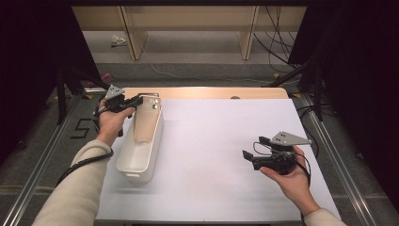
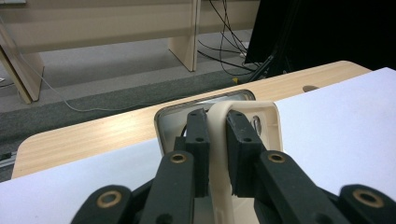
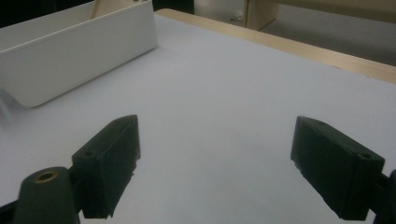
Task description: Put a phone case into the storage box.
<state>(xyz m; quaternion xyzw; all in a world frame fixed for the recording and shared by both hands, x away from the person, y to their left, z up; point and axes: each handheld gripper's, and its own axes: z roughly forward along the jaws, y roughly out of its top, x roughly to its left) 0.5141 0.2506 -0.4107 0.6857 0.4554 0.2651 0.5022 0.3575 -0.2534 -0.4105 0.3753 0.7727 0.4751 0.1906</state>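
A wooden table [image 1: 202, 92] covered by a white sheet [image 1: 221, 155] carried a long white bin [image 1: 139, 150], which lay on the sheet to the left of the right gripper's fingers and below those of the left gripper. Inside the bin, a thin beige board [image 1: 145, 123] leaned at a slant, its lower end down in the trough and its rounded upper end raised at the far end of the bin. The left gripper [image 1: 140, 99] had its fingers [image 2: 201, 144] pressed in on that upper edge, the beige strip [image 2: 219, 140] running up between the two pads and curving over just past their tips. The right gripper [image 1: 246, 153] was held above the bare sheet, well apart from the bin, with its fingers [image 3: 109, 163] spread wide and nothing between them; the bin's white side wall [image 3: 79, 56] showed far off beyond its left finger.

By the look of things, the grip on the board was made and the piece was partly raised, so the work seemed to be in its middle stretch. Whether the board was going into the bin or coming out could not be told. What seemed left was to carry it to its final place and let go, with the idle right gripper free to steady the bin.
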